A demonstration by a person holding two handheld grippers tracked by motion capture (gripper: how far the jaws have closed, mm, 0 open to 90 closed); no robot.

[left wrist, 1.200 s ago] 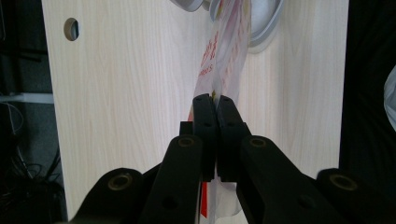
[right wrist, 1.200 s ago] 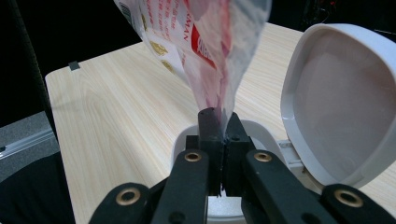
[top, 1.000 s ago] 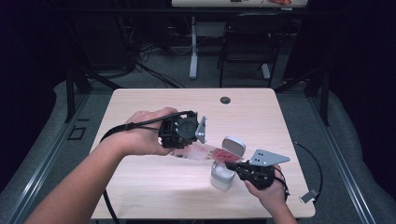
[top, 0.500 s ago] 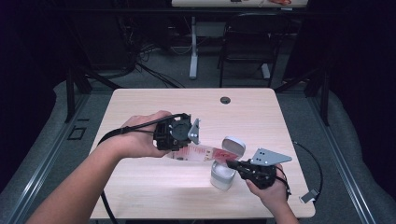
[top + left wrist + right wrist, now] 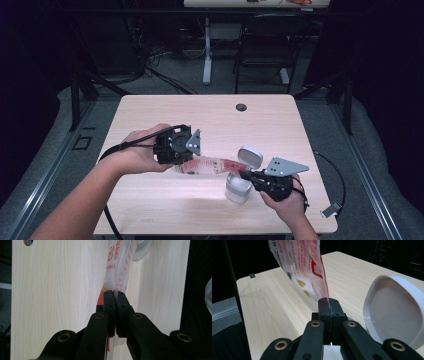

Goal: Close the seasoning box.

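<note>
A clear plastic bag [image 5: 207, 165] with red print hangs stretched between both grippers above the wooden table [image 5: 210, 115]. My left gripper [image 5: 181, 162] is shut on the bag's left end; its jaws pinch the film [image 5: 117, 270] in the left gripper view, at the gripper [image 5: 114, 293]. My right gripper [image 5: 243, 174] is shut on the bag's right end, the film [image 5: 304, 262] rising from the gripper [image 5: 329, 300]. A small white bin [image 5: 238, 188] with its lid [image 5: 250, 157] flipped open stands just below the right gripper. The lid [image 5: 394, 310] fills the right side of the right gripper view.
A round cable hole [image 5: 241, 107] sits near the table's far edge. A cable [image 5: 332, 172] trails off the right side of the table. A chair [image 5: 262, 47] and a table leg [image 5: 207, 50] stand on the floor beyond.
My left gripper has moved down and to the left with its end of the bag, pulling the bag flatter. The right hand has stayed where it was.
</note>
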